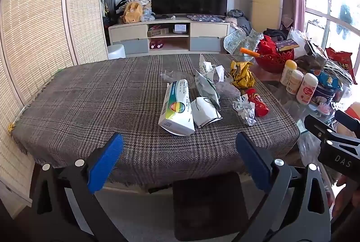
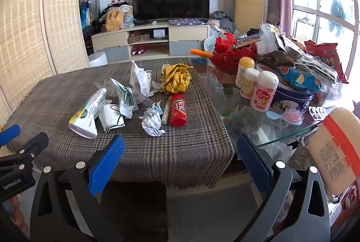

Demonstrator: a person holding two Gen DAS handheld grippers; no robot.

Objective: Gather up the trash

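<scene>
Both pairs of tongs hang spread wide and empty over the near edge of the table: the left tongs (image 1: pixel 180 161) face the plaid grey-brown tablecloth (image 1: pixel 90 107), the right tongs (image 2: pixel 180 161) its near right corner, where bare glass begins.

The trash lies in a loose heap around the cloth's middle, none of it yet touched. A crushed white cardboard box with a rainbow logo (image 1: pixel 176 107) lies nearest; it looks light and half stiff, best pinched across its flat faces. Just beside it lies a white face mask (image 1: pixel 205 111), limp, to be taken by a fold. A crumpled white paper ball (image 2: pixel 153 120) and a crumpled yellow foil wrapper (image 2: pixel 176 78) should squash easily. The red cylindrical snack tube (image 2: pixel 178 110) may roll, so grip it across its body.
</scene>
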